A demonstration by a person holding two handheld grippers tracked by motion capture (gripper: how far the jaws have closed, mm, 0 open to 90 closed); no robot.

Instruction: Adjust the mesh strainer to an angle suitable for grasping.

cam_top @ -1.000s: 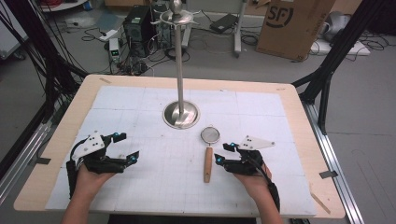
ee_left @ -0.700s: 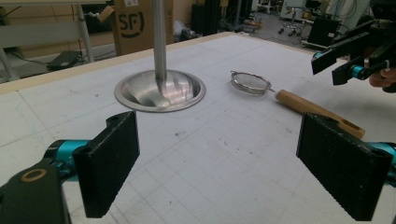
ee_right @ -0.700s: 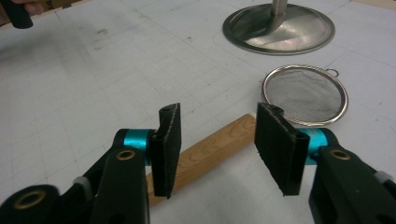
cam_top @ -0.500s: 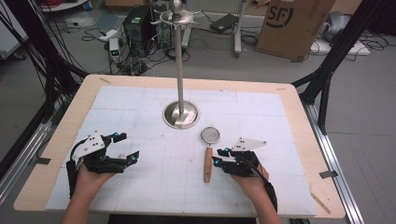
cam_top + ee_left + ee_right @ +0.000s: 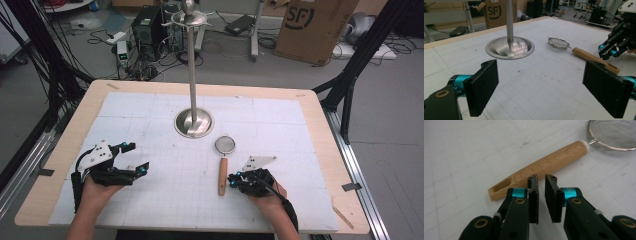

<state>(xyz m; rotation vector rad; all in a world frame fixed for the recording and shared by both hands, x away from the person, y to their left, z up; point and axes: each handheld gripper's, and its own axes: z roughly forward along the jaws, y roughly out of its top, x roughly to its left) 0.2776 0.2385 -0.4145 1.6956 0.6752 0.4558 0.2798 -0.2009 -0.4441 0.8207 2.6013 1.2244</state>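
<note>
Left gripper [image 5: 540,93]: holding its two black jaws wide apart over the white mat [image 5: 544,82].
Stand base [image 5: 509,48]: sitting ahead, pole rising.
Strainer [image 5: 584,52]: lying by the far edge, wooden handle pointing right.
Right gripper [image 5: 604,50]: hovering beside the handle.

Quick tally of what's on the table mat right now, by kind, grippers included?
Strainers, wooden handle: 1, the strainer
Metal stands, round base with upright pole: 1, the stand
Handheld grippers: 2, the left gripper with jaws wide apart, and the right gripper with jaws just closed to a narrow gap, nothing between them, beside the handle
Total: 4
</note>
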